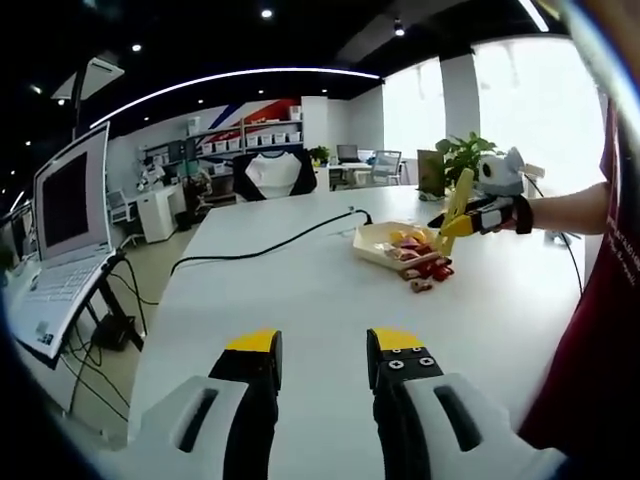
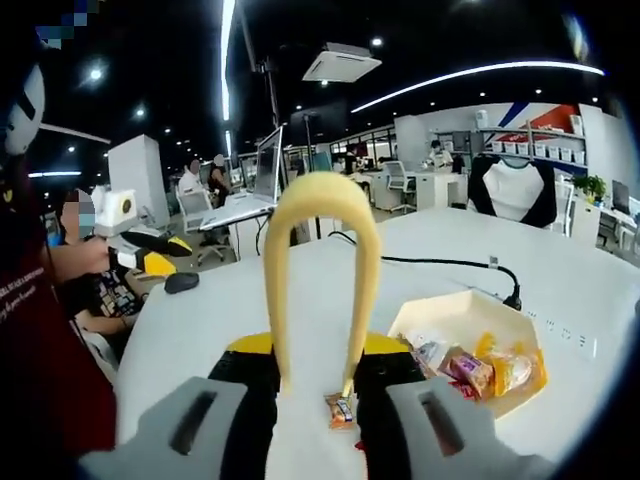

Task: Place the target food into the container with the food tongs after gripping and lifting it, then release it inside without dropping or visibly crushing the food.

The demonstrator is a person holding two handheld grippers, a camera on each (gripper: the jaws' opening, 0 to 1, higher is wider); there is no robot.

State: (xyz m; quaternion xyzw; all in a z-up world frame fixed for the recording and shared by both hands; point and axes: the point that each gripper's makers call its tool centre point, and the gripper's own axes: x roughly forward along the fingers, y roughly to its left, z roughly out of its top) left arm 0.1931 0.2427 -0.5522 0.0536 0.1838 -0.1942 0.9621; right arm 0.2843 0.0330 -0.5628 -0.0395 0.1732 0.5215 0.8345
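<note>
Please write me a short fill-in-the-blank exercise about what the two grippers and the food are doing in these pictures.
1. The right gripper holds a pair of yellow ____.
2. The left gripper holds ____ between its jaws.
3. Most wrapped snacks lie in the ____ container.
4. A black ____ runs across the white table behind the container.

Missing words: tongs; nothing; cream; cable
</note>
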